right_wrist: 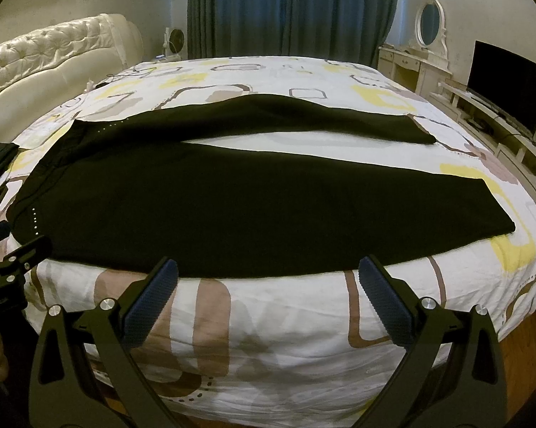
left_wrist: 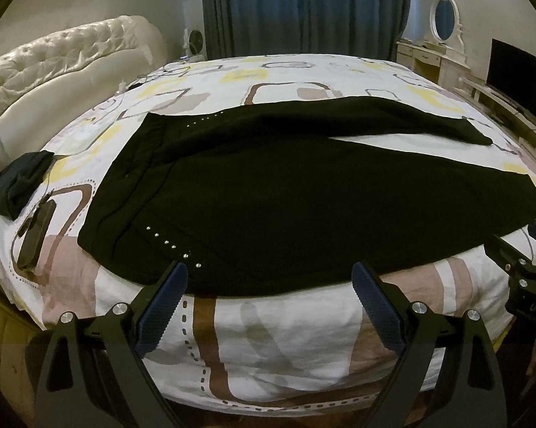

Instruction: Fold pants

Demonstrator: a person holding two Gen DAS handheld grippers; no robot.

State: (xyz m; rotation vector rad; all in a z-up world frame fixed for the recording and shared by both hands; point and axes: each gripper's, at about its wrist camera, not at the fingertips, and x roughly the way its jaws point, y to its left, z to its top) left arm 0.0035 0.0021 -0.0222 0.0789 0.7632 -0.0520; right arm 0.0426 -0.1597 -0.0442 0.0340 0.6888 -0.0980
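Black pants (left_wrist: 268, 199) lie spread flat on the bed, waistband at the left, two legs fanning apart to the right; they also show in the right wrist view (right_wrist: 196, 207). Small studs line the near pocket. My left gripper (left_wrist: 269, 278) is open and empty, its fingertips at the pants' near edge by the hip. My right gripper (right_wrist: 268, 273) is open and empty at the near edge of the closer leg. Each gripper shows at the other view's side: the right gripper (left_wrist: 528, 267) and the left gripper (right_wrist: 14, 256).
The bed (left_wrist: 286, 339) has a white patterned cover. A dark cloth (left_wrist: 16, 185) and a black device with a cable (left_wrist: 34, 235) lie at its left. A padded headboard (left_wrist: 61, 57) is far left, curtains behind, a dresser (right_wrist: 410, 67) and TV (right_wrist: 507, 82) at right.
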